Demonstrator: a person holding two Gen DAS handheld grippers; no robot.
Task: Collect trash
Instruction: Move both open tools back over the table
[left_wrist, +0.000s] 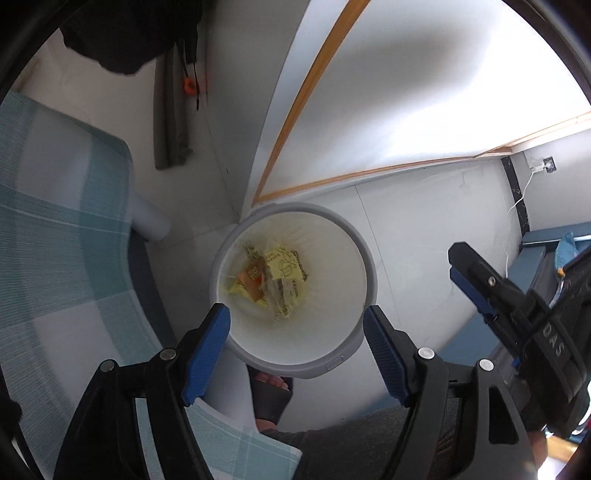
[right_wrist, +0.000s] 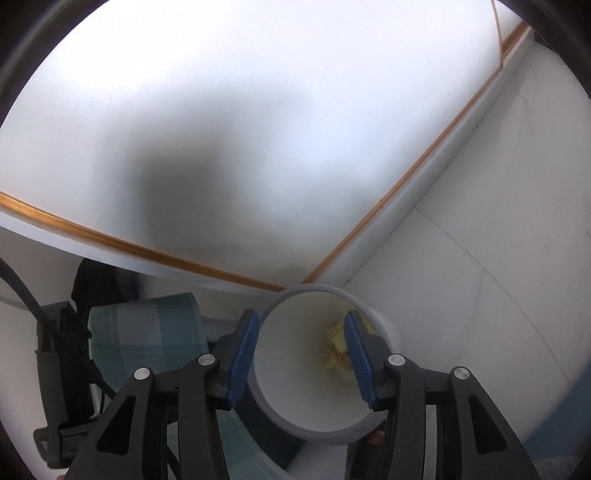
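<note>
While we hold both blue-padded black grippers, left (left_wrist: 297, 319) and right (right_wrist: 301, 354), above the round white plastic bin (left_wrist: 364, 266), their jaws stand spread and pinch nothing. Yellow crumpled wrappers (left_wrist: 275, 275) lie at its bottom. Beyond stands a white wood-edged table (left_wrist: 406, 92).

Wrappers (left_wrist: 275, 275) in bin (left_wrist: 364, 266); bin beside table (left_wrist: 406, 92).
</note>
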